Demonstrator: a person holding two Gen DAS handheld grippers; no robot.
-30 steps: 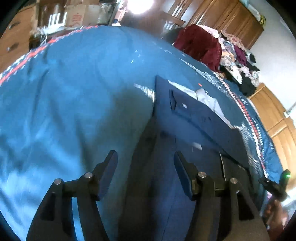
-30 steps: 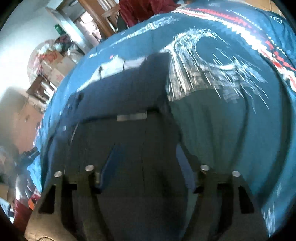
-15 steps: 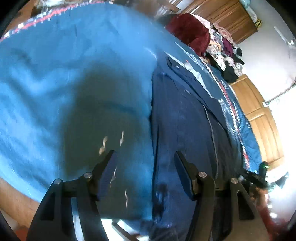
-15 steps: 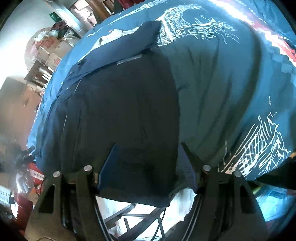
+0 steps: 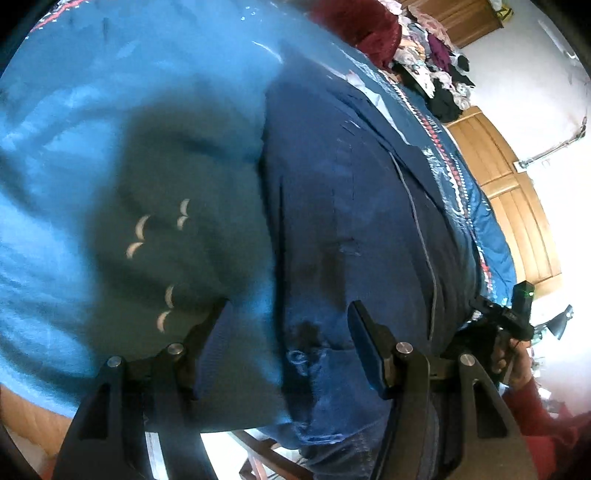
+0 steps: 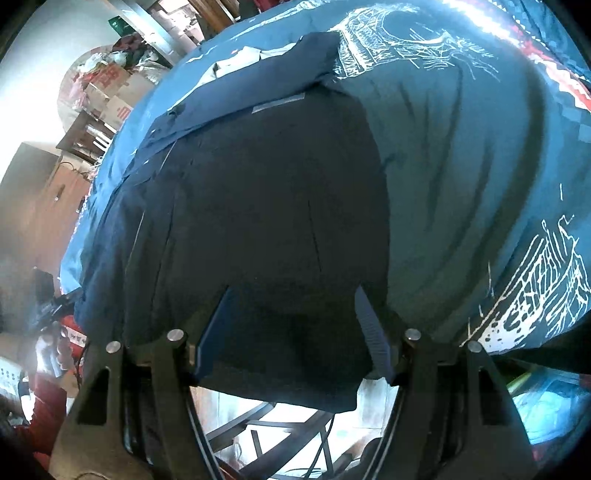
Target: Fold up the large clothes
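Note:
A large dark navy garment [image 5: 354, 206] lies spread along a bed covered with a blue patterned bedspread [image 5: 92, 122], its near end hanging over the bed's edge. In the right wrist view the same navy garment [image 6: 266, 206] fills the middle, with a folded part and a pale lining at its far end. My left gripper [image 5: 288, 317] is open just above the garment's near left hem. My right gripper [image 6: 293, 302] is open over the garment's near right hem, with nothing between the fingers. The right gripper [image 5: 517, 314] shows at the right of the left wrist view, held by a hand.
A heap of clothes [image 5: 424, 48] with a dark red garment [image 5: 362, 26] lies at the bed's far end. Wooden wardrobe doors [image 5: 517, 206] stand to the right. Cardboard boxes [image 6: 114, 92] and wooden furniture stand beyond the bed's left side. A metal frame [image 6: 258, 424] shows below the bed edge.
Both grippers have pulled back from over the middle of the garment to its near hem at the bed's edge. Both stay open.

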